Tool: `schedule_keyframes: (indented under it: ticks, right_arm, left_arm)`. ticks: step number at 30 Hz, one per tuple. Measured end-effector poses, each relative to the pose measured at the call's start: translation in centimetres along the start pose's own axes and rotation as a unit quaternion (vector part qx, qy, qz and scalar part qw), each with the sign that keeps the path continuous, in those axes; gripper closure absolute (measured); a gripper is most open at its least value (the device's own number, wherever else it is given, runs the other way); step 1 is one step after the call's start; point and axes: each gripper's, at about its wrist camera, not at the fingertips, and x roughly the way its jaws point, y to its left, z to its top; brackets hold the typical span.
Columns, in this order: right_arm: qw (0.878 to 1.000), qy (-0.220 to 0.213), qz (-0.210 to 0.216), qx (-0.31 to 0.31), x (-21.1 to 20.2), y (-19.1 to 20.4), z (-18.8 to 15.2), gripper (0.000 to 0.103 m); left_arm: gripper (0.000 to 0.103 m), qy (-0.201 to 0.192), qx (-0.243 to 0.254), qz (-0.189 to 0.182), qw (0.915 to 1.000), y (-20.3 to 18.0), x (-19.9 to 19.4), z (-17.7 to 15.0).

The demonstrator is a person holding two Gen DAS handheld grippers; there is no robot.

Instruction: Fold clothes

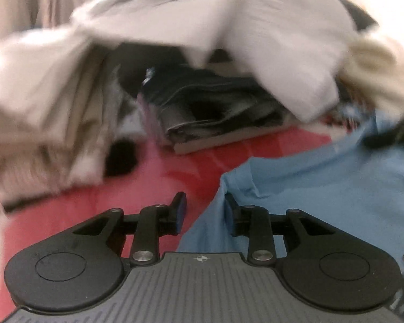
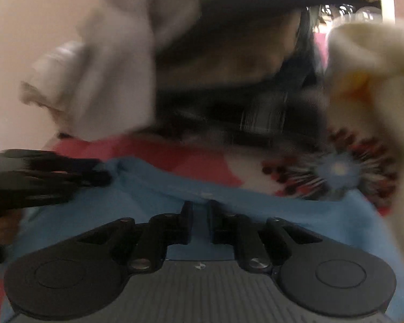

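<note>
Item, left to right. Pale garment heap (image 1: 40,94): rumpled, blurred, lying on the red cover (image 1: 67,210). Folded dark stack (image 1: 202,113): behind, partly under the heap. Left gripper (image 1: 206,215): jaws part open, nothing pressed between them; the blue shirt's edge ran just past its right finger. Blue shirt (image 1: 323,188): spread flat on the cover, at the near right. Right gripper (image 2: 200,216): jaws drawn close together on a fold of the blue shirt (image 2: 282,215) (the pinch itself looked shallow). Risk, judged: with one corner unheld, lifting could drag the shirt askew, or the shallow pinch could slip.
</note>
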Motion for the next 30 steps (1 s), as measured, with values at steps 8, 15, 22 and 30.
schedule_keyframes:
  ticks: [8, 15, 22, 30]
  right_arm:
    - [0.994, -0.068, -0.023, 0.083, -2.6, -1.9, 1.0, 0.098]
    - [0.988, -0.016, -0.111, 0.107, -7.2, -5.4, -1.5, 0.097]
    - [0.969, -0.097, -0.097, 0.204, -11.4, -8.8, -3.8, 0.092]
    - [0.974, -0.136, -0.079, 0.166, -22.9, -6.4, -6.4, 0.088]
  left_arm:
    - [0.068, -0.022, -0.047, -0.047, 0.9976, 1.3, -1.3, -0.1]
    - [0.067, -0.001, -0.065, -0.041, 0.9970, 0.6, -0.2, 0.4]
    - [0.064, 0.013, -0.184, -0.064, 0.9807, 2.7, 0.3, 1.1]
    - [0.058, -0.036, -0.215, -0.012, 0.9758, 3.5, -5.9, 1.5]
